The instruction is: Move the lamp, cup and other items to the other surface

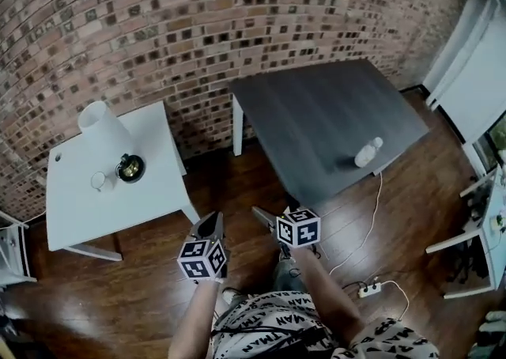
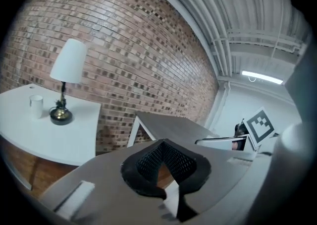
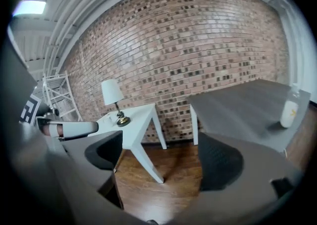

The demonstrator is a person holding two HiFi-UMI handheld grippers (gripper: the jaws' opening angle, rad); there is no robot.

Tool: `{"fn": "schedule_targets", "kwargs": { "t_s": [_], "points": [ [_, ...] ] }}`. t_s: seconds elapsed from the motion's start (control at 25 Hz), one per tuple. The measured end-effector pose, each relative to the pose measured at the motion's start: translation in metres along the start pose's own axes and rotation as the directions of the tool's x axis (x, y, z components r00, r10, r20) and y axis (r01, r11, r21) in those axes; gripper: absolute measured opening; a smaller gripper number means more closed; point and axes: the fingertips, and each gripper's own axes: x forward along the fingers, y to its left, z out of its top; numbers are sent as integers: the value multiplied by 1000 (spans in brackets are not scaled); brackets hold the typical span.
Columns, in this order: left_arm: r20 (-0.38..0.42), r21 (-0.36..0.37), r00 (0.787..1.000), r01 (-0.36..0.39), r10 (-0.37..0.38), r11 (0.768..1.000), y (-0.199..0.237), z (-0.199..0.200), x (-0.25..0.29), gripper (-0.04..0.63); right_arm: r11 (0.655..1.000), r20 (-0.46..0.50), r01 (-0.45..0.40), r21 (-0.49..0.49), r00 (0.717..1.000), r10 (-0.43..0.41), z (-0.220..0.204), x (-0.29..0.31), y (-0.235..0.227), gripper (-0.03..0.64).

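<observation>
A lamp (image 1: 101,130) with a white shade and a round brass base stands on the white table (image 1: 95,215) at the left. A small white cup (image 1: 100,181) sits beside the base. The left gripper view shows the same lamp (image 2: 68,61) and cup (image 2: 35,105) far off at the left. A white bottle (image 1: 368,152) stands near the front edge of the dark grey table (image 1: 316,112). Both grippers hang over the floor, between the tables and near the person. My left gripper (image 1: 212,224) (image 2: 162,144) is shut on nothing. Its right-hand partner (image 1: 265,217) (image 3: 161,157) is open and holds nothing.
A brick wall (image 1: 198,25) runs behind both tables. On the wooden floor lie a power strip (image 1: 369,289) and a white cable. White furniture (image 1: 474,231) stands at the right edge. A metal ladder frame (image 3: 53,95) stands far left in the right gripper view.
</observation>
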Motion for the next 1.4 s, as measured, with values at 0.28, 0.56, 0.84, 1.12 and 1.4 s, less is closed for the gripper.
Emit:
{"fn": "schedule_targets", "kwargs": {
  "t_s": [0.28, 0.56, 0.84, 1.12, 1.4],
  "points": [
    [-105, 88, 976, 200, -191, 976, -113, -30, 92, 0, 932, 116, 326, 160, 931, -345, 11, -71, -183, 483],
    [-188, 156, 932, 340, -310, 927, -223, -51, 185, 0, 853, 114, 481, 204, 854, -508, 15, -122, -330, 485],
    [-251, 188, 895, 418, -368, 889, -296, -68, 266, 0, 804, 77, 563, 193, 808, -584, 17, -121, -445, 485],
    [-293, 201, 877, 447, -382, 872, -337, -77, 323, 0, 809, 25, 559, 184, 820, -572, 15, -92, -512, 474],
    [-310, 203, 880, 431, -359, 879, -339, -85, 349, 0, 818, 5, 546, 178, 831, -556, 12, -67, -538, 417]
  ]
}}
